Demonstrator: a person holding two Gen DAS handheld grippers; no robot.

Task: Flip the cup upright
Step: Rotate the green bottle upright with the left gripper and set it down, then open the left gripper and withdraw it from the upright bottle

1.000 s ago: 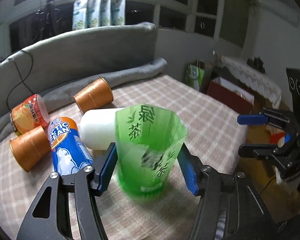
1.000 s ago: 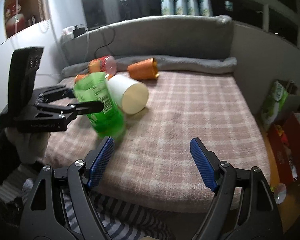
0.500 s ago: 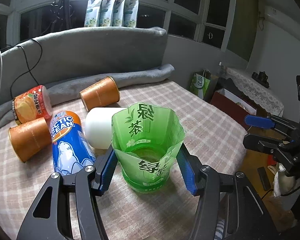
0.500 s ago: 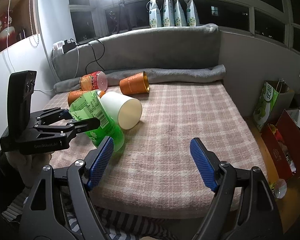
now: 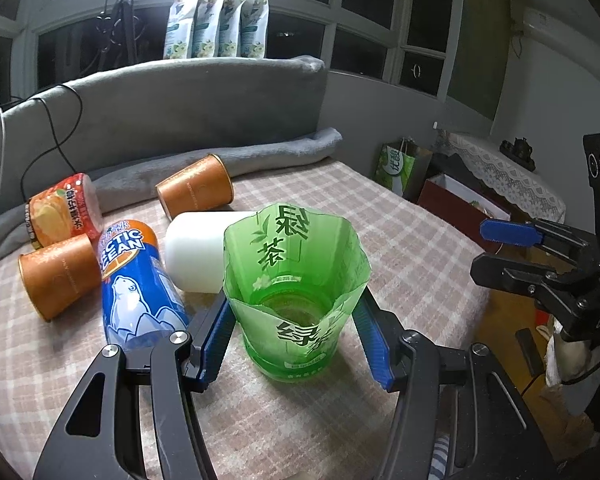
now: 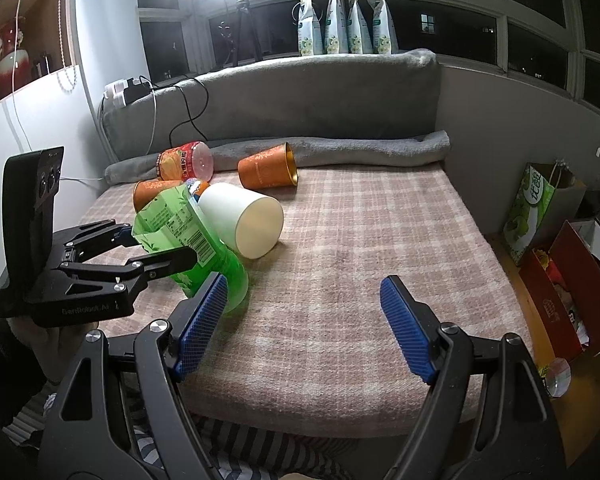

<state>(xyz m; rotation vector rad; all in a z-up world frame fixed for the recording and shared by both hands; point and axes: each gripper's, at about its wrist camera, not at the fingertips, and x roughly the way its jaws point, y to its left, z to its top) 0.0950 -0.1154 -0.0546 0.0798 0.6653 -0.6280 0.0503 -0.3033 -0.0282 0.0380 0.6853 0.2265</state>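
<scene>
Your left gripper [image 5: 294, 340] has its blue-padded jaws on either side of the translucent green plastic cup [image 5: 296, 292] in the lower centre of the left wrist view, mouth up and leaning a bit on the checked blanket [image 6: 360, 248]; can't tell if the pads actually squeeze it. Your right gripper [image 6: 300, 324] hangs wide open over bare blanket, holding nothing. A white paper cup [image 5: 196, 254] lies on its side just behind.

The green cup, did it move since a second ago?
Yes. The green cup went from tipped and blurry to standing upright beside the white cup, with the left gripper around it.
</scene>
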